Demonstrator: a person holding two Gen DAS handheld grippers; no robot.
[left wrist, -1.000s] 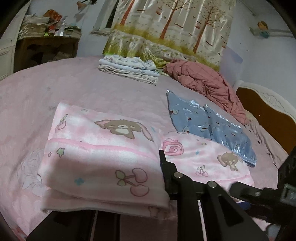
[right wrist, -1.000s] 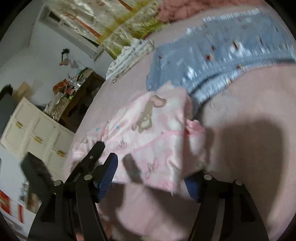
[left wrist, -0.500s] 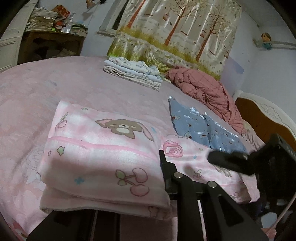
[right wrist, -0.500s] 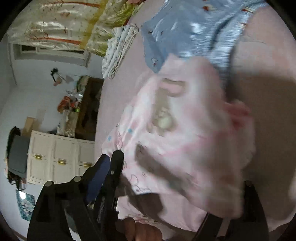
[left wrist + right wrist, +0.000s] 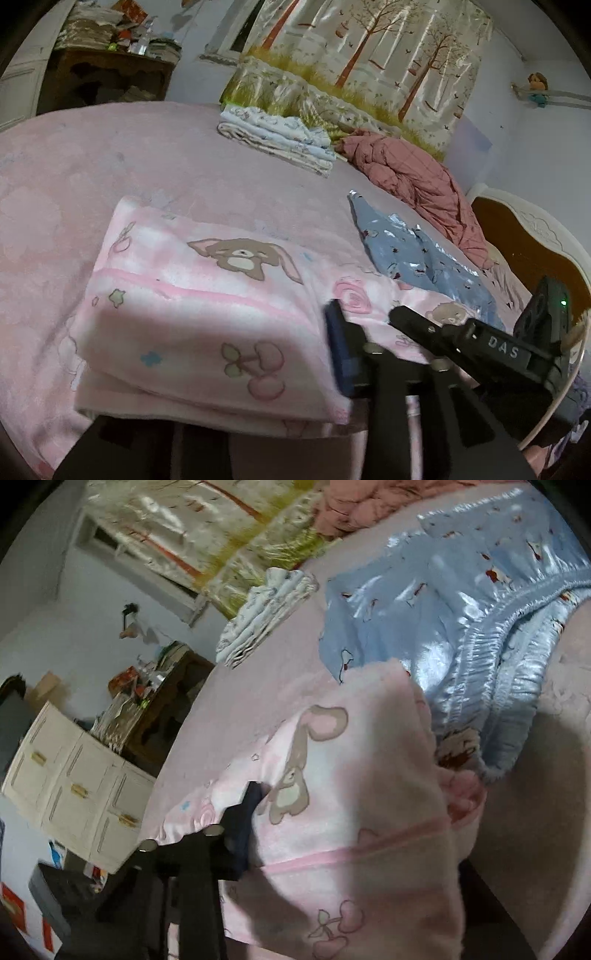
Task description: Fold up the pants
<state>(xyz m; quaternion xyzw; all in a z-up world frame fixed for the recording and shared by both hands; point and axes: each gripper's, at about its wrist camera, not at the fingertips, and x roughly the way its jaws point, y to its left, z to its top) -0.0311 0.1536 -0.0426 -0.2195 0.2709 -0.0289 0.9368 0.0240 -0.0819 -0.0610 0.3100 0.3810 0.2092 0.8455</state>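
The pink fleece pants [image 5: 207, 317] with bunny and cherry prints lie on the pink bed [image 5: 110, 166]. My left gripper [image 5: 207, 417] is shut on the folded end of the pants; its right finger [image 5: 338, 350] presses the fold's edge and the left finger is hidden under the fabric. My right gripper [image 5: 354, 842] is shut on the other end of the pants [image 5: 351, 812]; its left finger [image 5: 247, 823] shows and the right one is covered by cloth. The right gripper's body also shows in the left wrist view [image 5: 480, 347], close beside my left one.
Shiny blue satin pants [image 5: 417, 251] lie just beyond the pink ones, also in the right wrist view [image 5: 443, 620]. A stack of folded laundry [image 5: 277, 136] and a crumpled red quilt [image 5: 410, 177] sit at the far side. The wooden headboard [image 5: 524, 240] is to the right.
My right gripper has carried its end of the pink pants over toward my left gripper, which has stayed on the folded end.
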